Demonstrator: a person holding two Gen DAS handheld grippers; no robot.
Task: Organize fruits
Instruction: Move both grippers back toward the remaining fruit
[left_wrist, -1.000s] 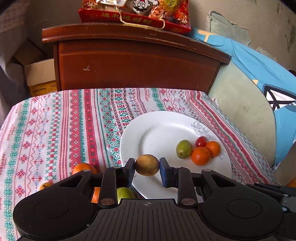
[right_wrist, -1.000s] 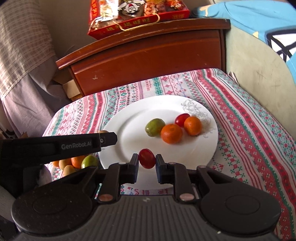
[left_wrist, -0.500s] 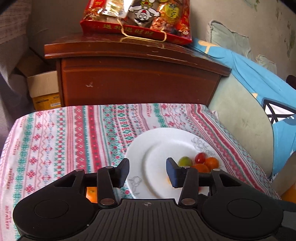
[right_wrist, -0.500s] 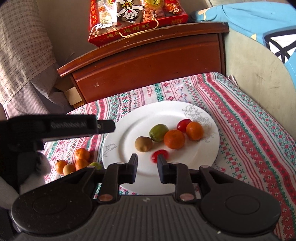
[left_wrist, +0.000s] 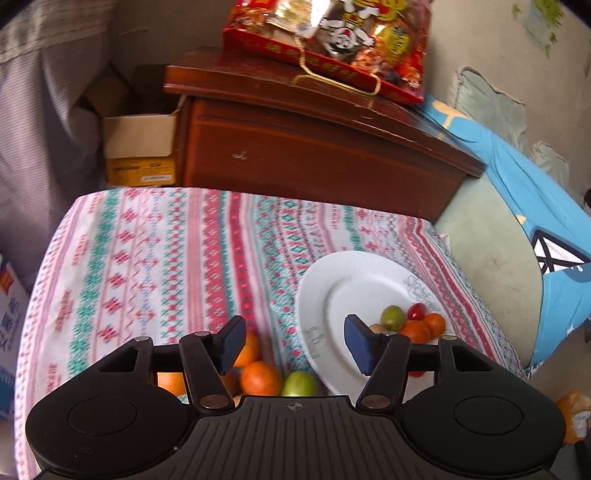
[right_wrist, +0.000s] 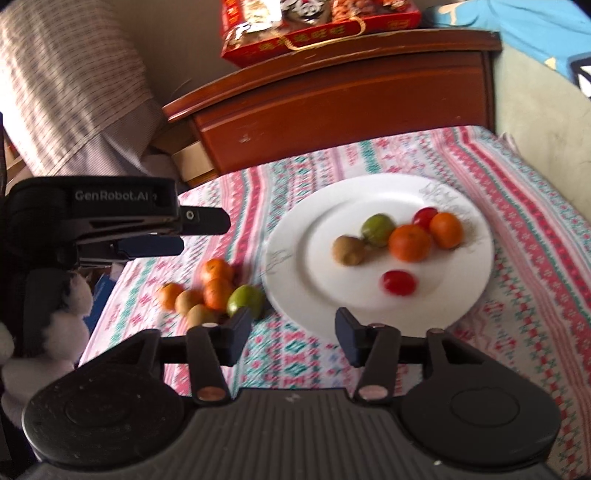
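A white plate (right_wrist: 461, 291) on the patterned cloth carries a brown kiwi (right_wrist: 348, 250), a green fruit (right_wrist: 377, 229), two oranges (right_wrist: 410, 243), a red tomato (right_wrist: 424, 216) behind them and another red tomato (right_wrist: 399, 282) alone near the front. A pile of loose fruit (right_wrist: 216, 293) lies on the cloth left of the plate. My right gripper (right_wrist: 291, 334) hovers near the plate's front rim, jaws opening, nothing between them. My left gripper (left_wrist: 293, 341) is over the pile and the plate's (left_wrist: 354, 273) left rim, jaws opening and empty; its body (right_wrist: 122, 218) shows at left in the right wrist view.
A dark wooden cabinet (left_wrist: 317, 162) stands behind the table with a red snack bag (left_wrist: 332, 44) on top. A cardboard box (left_wrist: 138, 147) sits to its left. Blue bedding (left_wrist: 535, 206) lies at the right. Cloth hangs at the left (right_wrist: 70, 85).
The left gripper let go of the brown kiwi and the right gripper let go of the red tomato; both fruits now lie on the plate. Both grippers opened and drew back, the left one rising.
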